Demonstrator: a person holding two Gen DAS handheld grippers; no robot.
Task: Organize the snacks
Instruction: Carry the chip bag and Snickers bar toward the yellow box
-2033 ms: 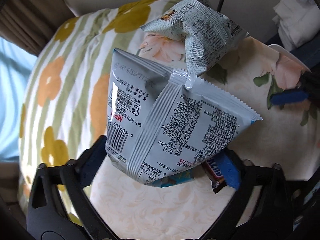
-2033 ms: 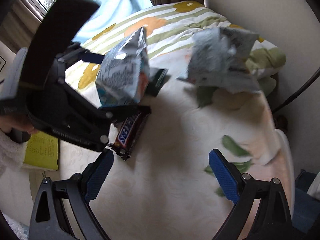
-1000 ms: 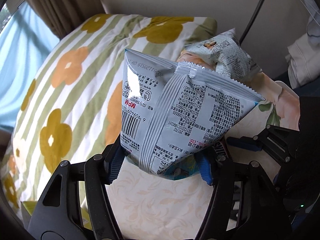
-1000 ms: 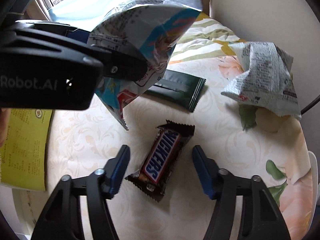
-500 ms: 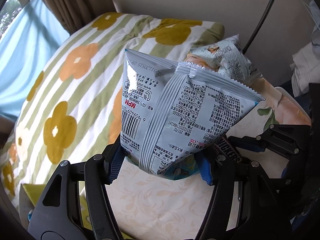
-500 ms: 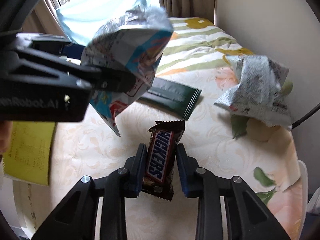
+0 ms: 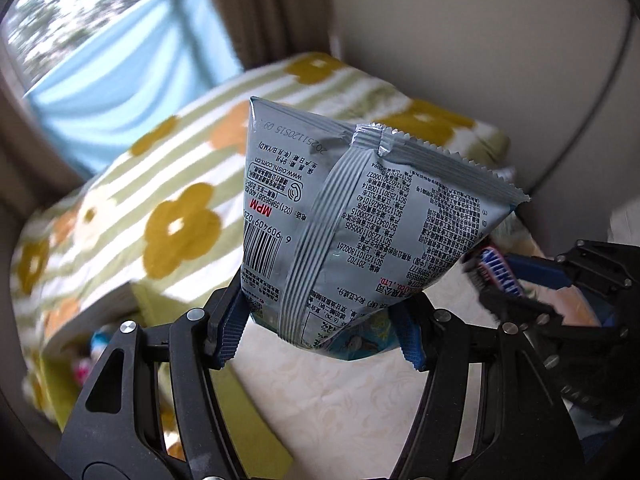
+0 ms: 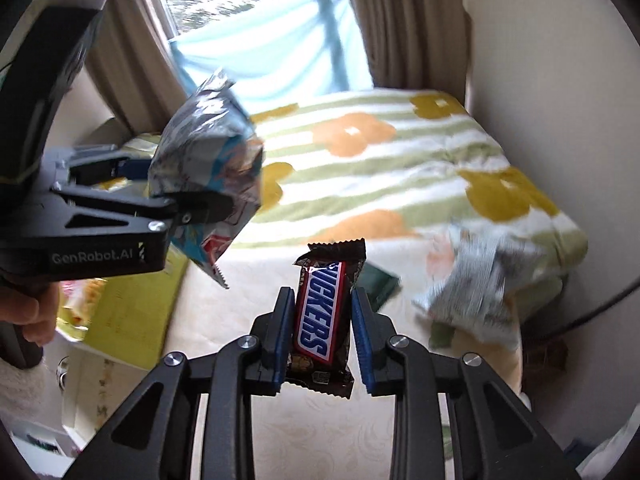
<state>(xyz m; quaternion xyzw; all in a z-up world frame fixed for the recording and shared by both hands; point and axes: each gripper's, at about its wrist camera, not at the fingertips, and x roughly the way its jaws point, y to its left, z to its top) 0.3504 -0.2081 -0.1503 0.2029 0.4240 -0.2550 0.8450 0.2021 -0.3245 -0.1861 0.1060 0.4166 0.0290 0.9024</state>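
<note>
My left gripper (image 7: 320, 332) is shut on a silver-grey snack bag (image 7: 352, 224) and holds it up above the cream tablecloth; it shows at the left of the right wrist view (image 8: 208, 168). My right gripper (image 8: 324, 320) is shut on a Snickers bar (image 8: 324, 308), lifted off the table; the bar also shows at the right of the left wrist view (image 7: 500, 272). A crumpled grey snack bag (image 8: 476, 296) lies on the table at the right. A dark green packet (image 8: 380, 280) lies behind the Snickers bar.
A striped blanket with orange and yellow flowers (image 8: 380, 160) lies beyond the table. A yellow-green box (image 8: 120, 320) with colourful items stands at the table's left side; it also shows in the left wrist view (image 7: 160, 360). A window with curtains (image 8: 260, 20) is behind.
My right gripper closed on the Snickers bar and lifted it off the table. My left gripper raised the snack bag and both views swung toward the left and the window.
</note>
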